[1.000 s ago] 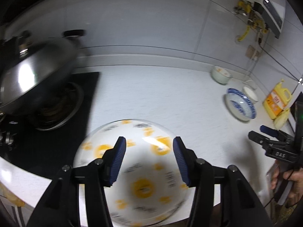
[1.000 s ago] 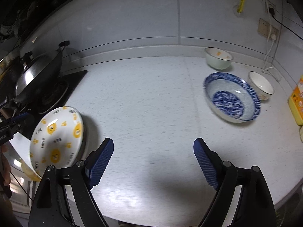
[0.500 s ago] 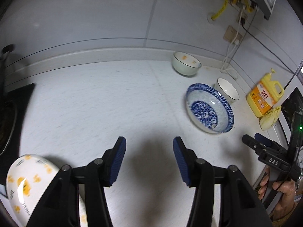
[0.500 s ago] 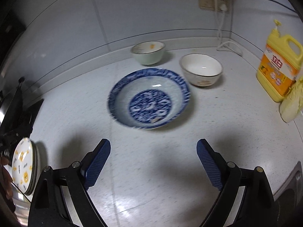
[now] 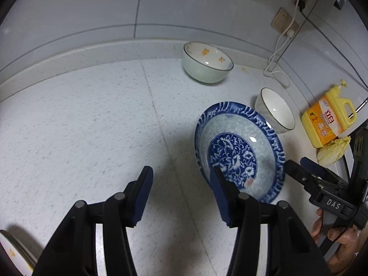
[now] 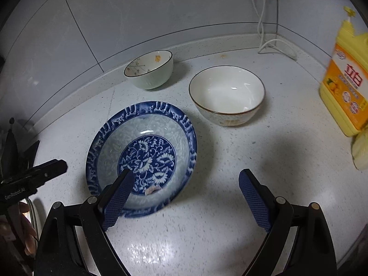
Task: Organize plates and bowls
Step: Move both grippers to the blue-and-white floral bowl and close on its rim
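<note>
Both tools, left (image 5: 181, 181) and right (image 6: 184, 184), spread and empty, hovering over blue bowl (image 6: 142, 154) on counter (image 6: 230, 184).

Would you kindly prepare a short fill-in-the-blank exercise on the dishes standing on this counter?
1. The wide patterned dish has a rim coloured ____.
2. The pale green bowl with orange flowers stands nearest the ____.
3. The yellow detergent bottle stands beside the plain ____ bowl.
4. Neither the left gripper nor the right gripper holds ____.

Missing: blue; wall; white; anything
</note>
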Available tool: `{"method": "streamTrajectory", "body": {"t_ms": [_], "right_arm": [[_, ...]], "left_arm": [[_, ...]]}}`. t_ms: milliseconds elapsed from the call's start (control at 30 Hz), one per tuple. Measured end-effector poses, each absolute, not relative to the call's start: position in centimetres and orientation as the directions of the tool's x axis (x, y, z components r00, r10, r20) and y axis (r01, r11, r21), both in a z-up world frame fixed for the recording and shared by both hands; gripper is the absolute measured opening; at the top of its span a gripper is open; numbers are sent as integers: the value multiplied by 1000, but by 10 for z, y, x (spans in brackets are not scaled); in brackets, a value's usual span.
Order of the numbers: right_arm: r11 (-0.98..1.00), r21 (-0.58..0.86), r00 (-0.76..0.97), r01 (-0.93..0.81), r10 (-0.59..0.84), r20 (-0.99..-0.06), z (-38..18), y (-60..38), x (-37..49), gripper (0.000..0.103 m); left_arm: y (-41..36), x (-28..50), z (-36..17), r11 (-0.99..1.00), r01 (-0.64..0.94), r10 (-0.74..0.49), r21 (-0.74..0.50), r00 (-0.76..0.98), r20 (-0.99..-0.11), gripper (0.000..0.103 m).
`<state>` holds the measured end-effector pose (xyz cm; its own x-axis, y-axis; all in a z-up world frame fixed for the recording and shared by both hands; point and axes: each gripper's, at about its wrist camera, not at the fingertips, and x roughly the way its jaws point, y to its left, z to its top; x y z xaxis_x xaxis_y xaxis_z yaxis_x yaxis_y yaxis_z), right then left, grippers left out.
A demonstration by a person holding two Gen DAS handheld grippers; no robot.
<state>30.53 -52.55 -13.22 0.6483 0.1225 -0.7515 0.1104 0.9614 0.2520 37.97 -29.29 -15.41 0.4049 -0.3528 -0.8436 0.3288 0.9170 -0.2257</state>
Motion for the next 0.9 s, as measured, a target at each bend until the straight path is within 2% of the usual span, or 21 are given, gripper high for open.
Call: {"method": "streamTrajectory", "body": {"t_ms": [567,633,700,900], "right_arm": [[976,215,560,30,161,-813,-159,-511,352,87],[977,214,556,22,166,-815,-160,-511,354,81],[976,218,546,20,173,-820,-163,-513,358,64],[970,241,514,37,188,-837,-176,-519,359,29]], "left_arm": [[-328,420,-203,923,288,-338,-255,288,-896,50],[-330,422,-205,923,279,-340,-264,278,-898,50],[-333,424,-207,926,270,-335,-264,268,-903,50],[-345,421,-210,932,292,-298,-216,272,-915,48]]}}
